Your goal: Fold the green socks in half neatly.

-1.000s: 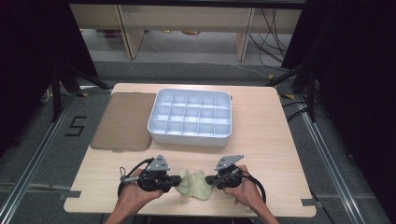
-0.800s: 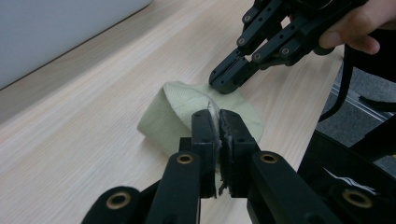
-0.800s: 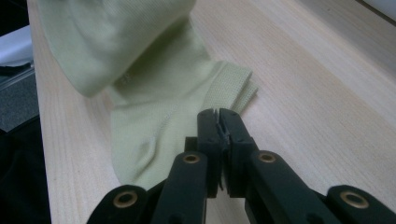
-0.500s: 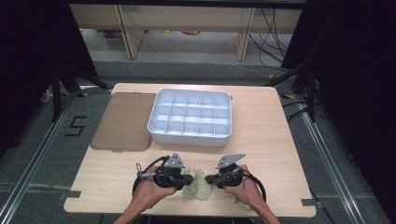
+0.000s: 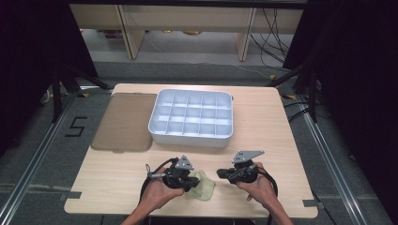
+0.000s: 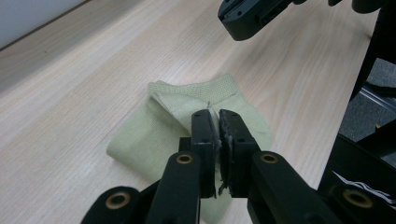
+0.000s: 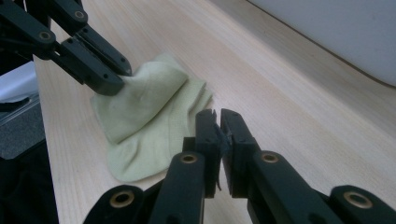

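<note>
Left tongs (image 5: 191, 180) pinch a fold of the pale green sock (image 5: 202, 186), their jaws pressed together on the cloth; in the left gripper view the fabric (image 6: 187, 126) is caught between the two black jaws just below the ribbed cuff. In the right gripper view these same tongs (image 7: 122, 77) hold one layer of the sock (image 7: 149, 112) raised and folded over the rest, which lies flat on the wood. Right tongs (image 5: 219, 173) sit just beside the sock, on its right in the high view, jaws pressed together with nothing between them; in their own view the tips (image 7: 217, 116) hang over bare wood close to the sock's edge, apart from it. The sock lies near the front edge of the surface (image 5: 263, 122), between the two hands. Farther back stands a white tray (image 5: 191, 135) split into many small compartments, all empty as far as can be seen. A brown flat lid (image 5: 124, 123) lies just beside its left side.
</note>
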### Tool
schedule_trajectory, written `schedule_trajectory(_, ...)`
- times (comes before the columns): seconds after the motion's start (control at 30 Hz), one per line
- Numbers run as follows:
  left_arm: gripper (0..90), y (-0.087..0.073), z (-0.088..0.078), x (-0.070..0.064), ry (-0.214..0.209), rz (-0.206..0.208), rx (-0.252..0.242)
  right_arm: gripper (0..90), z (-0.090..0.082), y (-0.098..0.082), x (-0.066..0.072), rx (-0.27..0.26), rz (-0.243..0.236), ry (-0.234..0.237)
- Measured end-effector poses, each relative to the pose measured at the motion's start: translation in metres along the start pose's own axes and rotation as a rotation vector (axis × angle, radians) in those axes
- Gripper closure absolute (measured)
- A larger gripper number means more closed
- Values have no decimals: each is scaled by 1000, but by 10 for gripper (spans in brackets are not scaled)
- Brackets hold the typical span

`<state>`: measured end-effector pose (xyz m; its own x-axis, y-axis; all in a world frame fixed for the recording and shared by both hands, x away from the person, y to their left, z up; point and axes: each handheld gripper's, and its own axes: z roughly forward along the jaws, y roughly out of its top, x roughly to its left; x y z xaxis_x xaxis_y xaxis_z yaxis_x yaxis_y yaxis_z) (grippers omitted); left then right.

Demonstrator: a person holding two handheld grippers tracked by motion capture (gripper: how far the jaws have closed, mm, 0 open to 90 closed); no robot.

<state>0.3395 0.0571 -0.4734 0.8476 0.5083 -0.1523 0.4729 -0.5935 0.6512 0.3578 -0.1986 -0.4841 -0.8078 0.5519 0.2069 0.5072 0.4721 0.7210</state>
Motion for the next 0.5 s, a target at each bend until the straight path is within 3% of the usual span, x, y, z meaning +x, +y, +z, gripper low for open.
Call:
schedule_trajectory(0.07,845,1,5,-3,-6,-25,-13,863,1,-1,0,1,4,-5)
schedule_trajectory(0.1,844,2,5,-2,-9,4,11,863,2,-1,0,3,1,-8)
schedule_trajectory(0.17,844,3,7,-2,-10,2,10,863,3,-1,0,7,-12,6)
schedule_trajectory(0.2,842,4,11,-5,-12,-33,-17,863,4,-1,0,8,-17,-1)
schedule_trajectory(0.23,839,4,11,-5,-12,-33,-17,863,4,-1,0,8,-17,-1)
schedule_trajectory(0.27,837,6,12,-4,-14,-1,7,861,4,-1,-1,1,-23,2)
schedule_trajectory(0.3,835,6,14,-6,-12,-14,-9,861,3,-1,0,5,-13,5)
schedule_trajectory(0.37,828,7,15,-5,-19,5,8,860,1,-1,0,0,-4,-9)
schedule_trajectory(0.4,825,7,18,-9,-20,-43,-30,860,0,-1,-1,1,-8,-4)
schedule_trajectory(0.5,801,9,19,-9,-29,-43,-34,859,-1,-1,-2,-4,-3,-10)
